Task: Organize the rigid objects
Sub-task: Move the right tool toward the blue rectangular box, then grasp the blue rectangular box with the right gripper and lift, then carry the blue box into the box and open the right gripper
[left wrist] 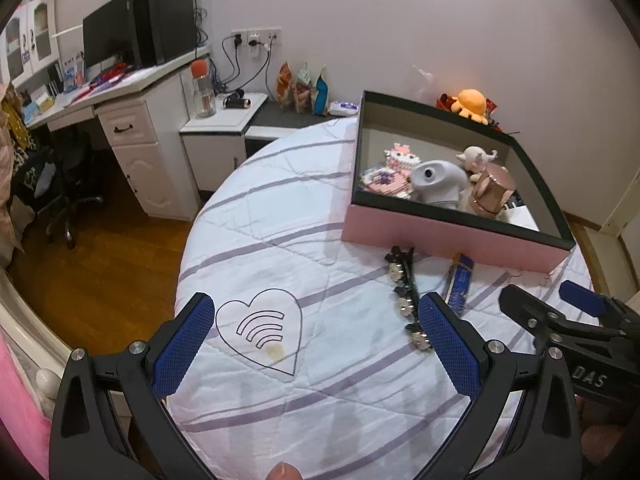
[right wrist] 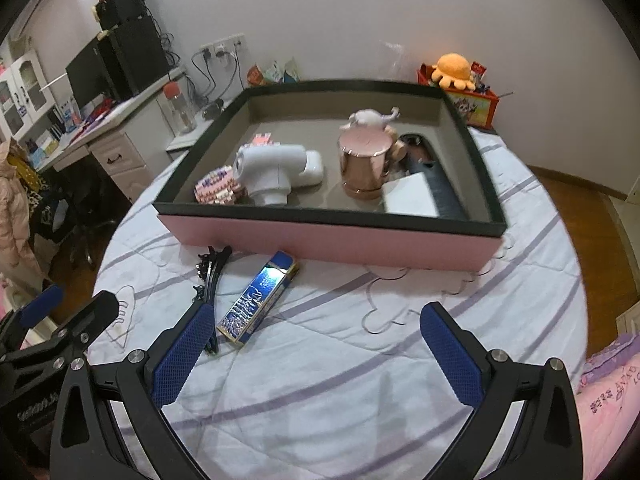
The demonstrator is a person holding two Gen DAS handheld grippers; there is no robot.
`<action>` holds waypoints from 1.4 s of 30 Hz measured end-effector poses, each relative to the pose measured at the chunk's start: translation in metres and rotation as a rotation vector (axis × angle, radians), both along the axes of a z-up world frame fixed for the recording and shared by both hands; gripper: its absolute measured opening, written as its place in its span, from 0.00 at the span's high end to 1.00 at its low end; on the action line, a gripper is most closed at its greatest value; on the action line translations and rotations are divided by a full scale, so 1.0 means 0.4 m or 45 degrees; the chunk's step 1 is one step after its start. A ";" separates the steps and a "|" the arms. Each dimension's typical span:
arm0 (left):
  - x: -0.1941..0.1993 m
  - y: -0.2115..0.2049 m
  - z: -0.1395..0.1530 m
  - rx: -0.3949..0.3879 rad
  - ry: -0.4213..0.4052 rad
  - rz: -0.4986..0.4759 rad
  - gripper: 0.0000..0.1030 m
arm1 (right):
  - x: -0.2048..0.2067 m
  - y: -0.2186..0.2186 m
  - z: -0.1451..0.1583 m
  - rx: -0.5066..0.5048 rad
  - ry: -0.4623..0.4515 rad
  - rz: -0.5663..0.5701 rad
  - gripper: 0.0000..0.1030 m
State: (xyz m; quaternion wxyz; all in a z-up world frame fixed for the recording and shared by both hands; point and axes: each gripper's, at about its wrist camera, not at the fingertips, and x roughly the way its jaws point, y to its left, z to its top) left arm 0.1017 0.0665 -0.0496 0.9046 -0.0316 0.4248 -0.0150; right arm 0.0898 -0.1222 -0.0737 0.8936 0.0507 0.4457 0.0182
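A pink box (right wrist: 332,242) with a dark rim sits on the striped bedsheet; it holds a white massage gun (right wrist: 268,172), a rose-gold mug (right wrist: 366,164), a pink block figure (right wrist: 218,190), a white card (right wrist: 410,200) and a dark brush (right wrist: 434,176). In front of the box lie a black hair clip (right wrist: 210,270) and a blue foil box (right wrist: 258,300). My right gripper (right wrist: 316,320) is open above the sheet, just right of the blue box. My left gripper (left wrist: 316,312) is open over a heart print, with the hair clip (left wrist: 404,292) at its right finger.
A white desk (left wrist: 120,92) with a monitor and drawers stands left of the bed, over wooden floor (left wrist: 100,272). A nightstand with a bottle (left wrist: 202,88) and snack bags is behind. An orange plush (right wrist: 454,70) on a red box sits by the wall.
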 end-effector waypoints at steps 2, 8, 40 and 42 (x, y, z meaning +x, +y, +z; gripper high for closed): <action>0.009 0.011 -0.015 -0.007 0.012 0.003 0.00 | 0.017 0.013 -0.019 0.001 0.023 -0.011 0.00; 0.045 0.046 -0.060 -0.019 0.051 0.013 0.00 | 0.057 0.034 -0.056 -0.003 0.072 -0.053 0.05; 0.072 -0.014 -0.065 0.000 0.056 -0.049 0.00 | 0.031 0.031 -0.080 -0.046 0.097 0.088 0.80; 0.070 -0.026 -0.055 0.007 0.050 -0.054 0.00 | 0.016 0.014 -0.056 -0.018 0.069 0.095 0.80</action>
